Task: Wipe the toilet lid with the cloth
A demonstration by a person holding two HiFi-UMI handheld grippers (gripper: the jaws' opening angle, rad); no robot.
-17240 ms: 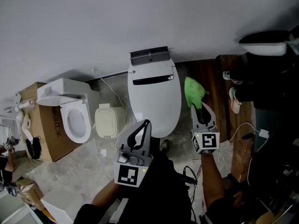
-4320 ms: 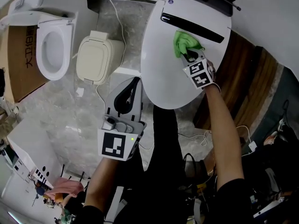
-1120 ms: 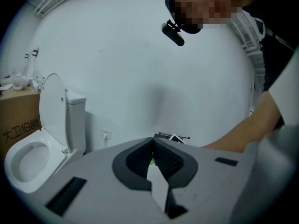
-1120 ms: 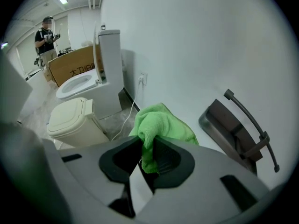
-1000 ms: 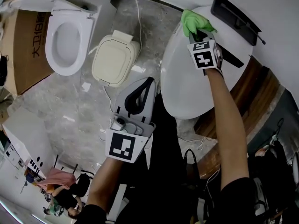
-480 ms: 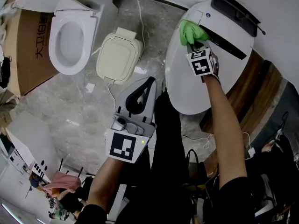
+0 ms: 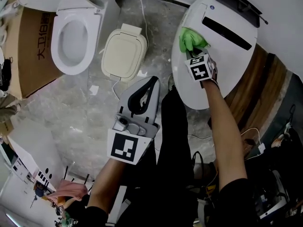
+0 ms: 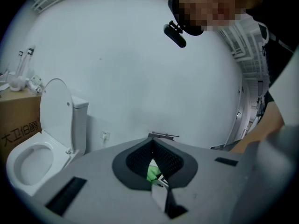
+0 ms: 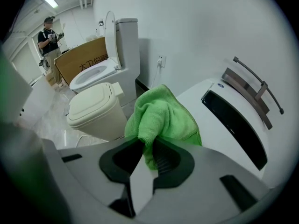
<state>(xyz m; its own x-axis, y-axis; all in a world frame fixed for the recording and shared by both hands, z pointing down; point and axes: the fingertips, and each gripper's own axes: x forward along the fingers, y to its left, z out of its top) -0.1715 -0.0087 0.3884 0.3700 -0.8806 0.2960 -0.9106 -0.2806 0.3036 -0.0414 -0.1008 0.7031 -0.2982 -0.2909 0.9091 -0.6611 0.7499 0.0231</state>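
Observation:
The white toilet lid (image 7: 227,65) lies shut at the upper right of the head view. A bunched green cloth (image 7: 191,39) rests on the lid's left part, beside the lower end of the black strip (image 7: 226,26). My right gripper (image 7: 191,51) is shut on the cloth's near edge. In the right gripper view the cloth (image 9: 161,115) bulges out of the right gripper (image 9: 148,146) over the lid (image 9: 219,125). My left gripper (image 7: 150,84) hangs above the floor to the lid's left, shut with nothing in it, and it is also shut in its own view (image 8: 152,148).
A beige lidded bin (image 7: 124,51) stands left of the toilet, with a cable (image 7: 116,86) on the marble floor. A second toilet (image 7: 75,32) with its lid up sits beside a cardboard box (image 7: 28,46). Wooden flooring (image 7: 265,93) runs at the right. A person (image 9: 49,38) stands far back.
My right gripper has dragged the green cloth from the lid's far left edge a little toward me along the left side. The left gripper has held its place.

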